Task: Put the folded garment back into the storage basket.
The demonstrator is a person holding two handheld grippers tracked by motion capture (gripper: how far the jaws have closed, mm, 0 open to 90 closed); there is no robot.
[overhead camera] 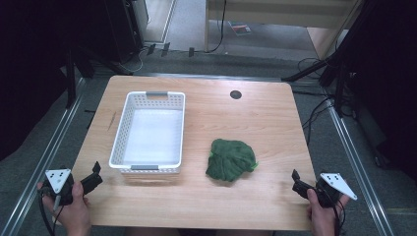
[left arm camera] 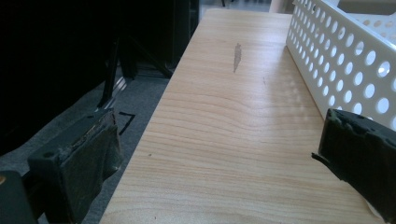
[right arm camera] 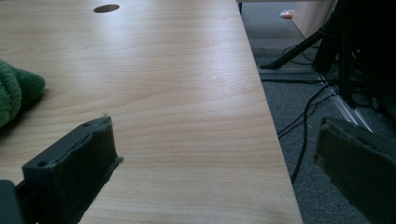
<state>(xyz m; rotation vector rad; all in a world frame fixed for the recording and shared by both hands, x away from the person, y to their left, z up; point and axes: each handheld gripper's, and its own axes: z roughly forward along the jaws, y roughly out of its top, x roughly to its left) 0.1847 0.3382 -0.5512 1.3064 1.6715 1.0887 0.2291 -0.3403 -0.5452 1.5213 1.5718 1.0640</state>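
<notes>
- Green cloth (overhead camera: pixel 231 160) lay crumpled in a heap on the table (overhead camera: pixel 255 118), right of centre, toward the near edge; nothing touched it. Its left edge also showed in the right gripper view (right arm camera: pixel 14 91).
- White basket (overhead camera: pixel 150 132) w/ perforated walls sat left of the cloth, well apart from it, long side running near-to-far; inside looked bare. Its holed wall showed at the right of the left gripper view (left arm camera: pixel 345 60).
- Left gripper (overhead camera: pixel 93 178) was held at the near left corner of the table, just beside the basket's near left corner, not touching it. Jaws spread wide, nothing betw. them; one jaw hung past the table's left edge.
- Right gripper (overhead camera: pixel 296 180) was held at the near right corner, near the cloth but apart from it. Jaws spread wide, holding nothing; one jaw over the floor beyond the right edge.
- Small dark round hole (overhead camera: pixel 235 94) at the far side of the table, right of the basket.
- Thin dark streak (left arm camera: pixel 236 56) on the wood left of the basket.
- Black cables (right arm camera: pixel 303 112) lay on the grey floor right of the table.
</notes>
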